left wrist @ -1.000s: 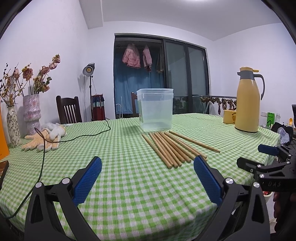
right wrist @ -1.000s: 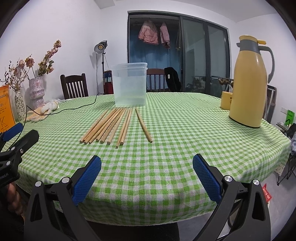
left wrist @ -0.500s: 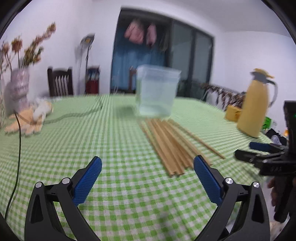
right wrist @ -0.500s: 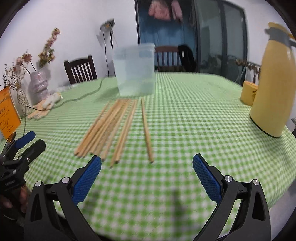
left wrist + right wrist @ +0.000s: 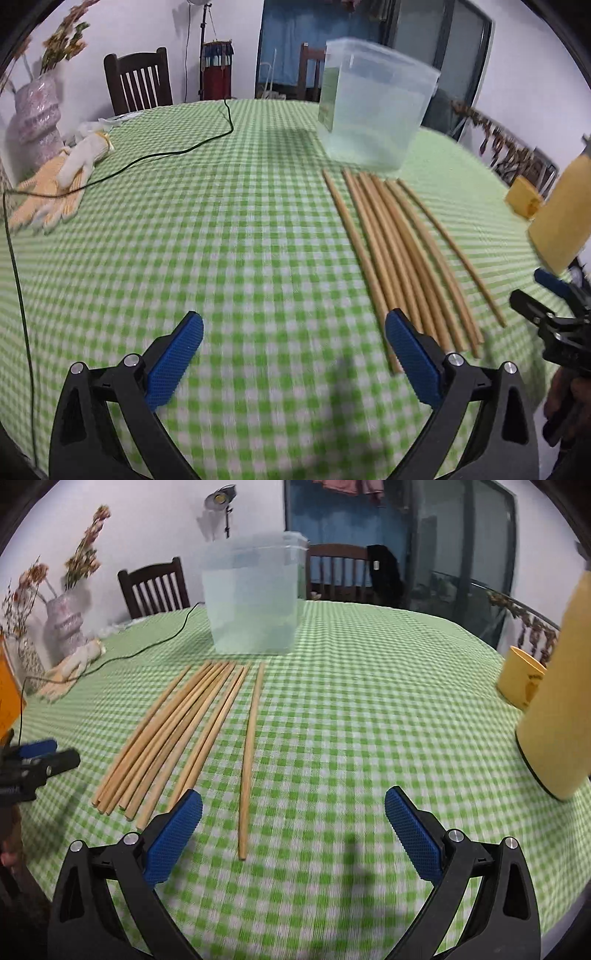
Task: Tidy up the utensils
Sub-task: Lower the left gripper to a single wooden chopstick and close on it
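Note:
Several wooden chopsticks lie side by side on the green checked tablecloth, pointing toward a clear plastic tub. One chopstick lies apart, right of the bundle. My left gripper hovers open over the cloth, its right pad near the bundle's near ends. My right gripper is open too, with the lone chopstick's near end between its fingers. Each gripper also shows at the edge of the other's view: the right gripper and the left gripper. The tub stands upright.
A yellow thermos and yellow cup stand at the right. Work gloves, a black cable and a vase of dried flowers occupy the left. Chairs stand behind the table.
Both grippers have moved forward over the table and tilted down, so the chopsticks now lie close under the fingers. Both stay open.

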`<state>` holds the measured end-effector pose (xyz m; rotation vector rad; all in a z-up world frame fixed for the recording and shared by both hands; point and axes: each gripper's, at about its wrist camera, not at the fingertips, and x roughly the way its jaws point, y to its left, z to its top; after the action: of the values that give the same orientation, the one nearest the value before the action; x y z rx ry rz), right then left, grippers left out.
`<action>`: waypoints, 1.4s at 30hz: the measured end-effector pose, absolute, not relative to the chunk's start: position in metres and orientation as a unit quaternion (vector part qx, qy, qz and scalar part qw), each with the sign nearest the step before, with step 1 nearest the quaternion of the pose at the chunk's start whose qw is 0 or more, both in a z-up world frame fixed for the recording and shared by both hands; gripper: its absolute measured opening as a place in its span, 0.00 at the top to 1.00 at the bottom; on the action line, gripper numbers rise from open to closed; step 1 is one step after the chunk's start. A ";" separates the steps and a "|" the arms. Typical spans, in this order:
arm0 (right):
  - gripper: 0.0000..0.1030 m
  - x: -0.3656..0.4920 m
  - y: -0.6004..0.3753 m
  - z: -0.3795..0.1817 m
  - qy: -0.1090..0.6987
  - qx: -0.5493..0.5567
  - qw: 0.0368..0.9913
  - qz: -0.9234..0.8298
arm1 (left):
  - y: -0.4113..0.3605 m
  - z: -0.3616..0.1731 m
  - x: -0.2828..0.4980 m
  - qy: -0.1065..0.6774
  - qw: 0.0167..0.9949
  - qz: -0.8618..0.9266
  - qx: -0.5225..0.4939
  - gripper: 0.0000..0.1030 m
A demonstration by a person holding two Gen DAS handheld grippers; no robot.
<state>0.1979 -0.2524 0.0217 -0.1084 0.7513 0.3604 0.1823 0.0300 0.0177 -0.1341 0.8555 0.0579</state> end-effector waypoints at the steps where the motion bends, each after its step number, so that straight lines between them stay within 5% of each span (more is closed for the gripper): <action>1: 0.08 0.199 -0.251 0.021 0.365 -0.052 0.912 0.178 | 0.028 0.016 0.186 0.422 0.905 0.024 -0.056 0.07; 12: 0.08 0.206 -0.236 0.016 0.374 -0.071 0.906 0.187 | 0.016 0.019 0.258 0.448 0.893 0.046 -0.025 0.09; 16: 0.45 0.213 -0.235 0.010 0.395 -0.067 0.898 0.181 | 0.011 0.013 0.265 0.461 0.886 0.038 -0.018 0.12; 27: 0.49 0.213 -0.227 0.007 0.404 -0.079 0.892 0.189 | 0.004 0.003 0.248 0.477 0.878 0.032 -0.011 0.12; 33: 0.68 0.203 -0.232 0.008 0.400 -0.078 0.894 0.187 | -0.010 0.004 0.216 0.471 0.882 -0.011 0.020 0.13; 42: 0.74 0.178 -0.236 0.007 0.386 -0.079 0.900 0.189 | -0.012 0.009 0.181 0.465 0.884 -0.033 0.029 0.34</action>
<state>0.1783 -0.2360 0.0067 -0.1627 0.7992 0.3906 0.1810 -0.0120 0.0092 0.0604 0.9674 -0.0697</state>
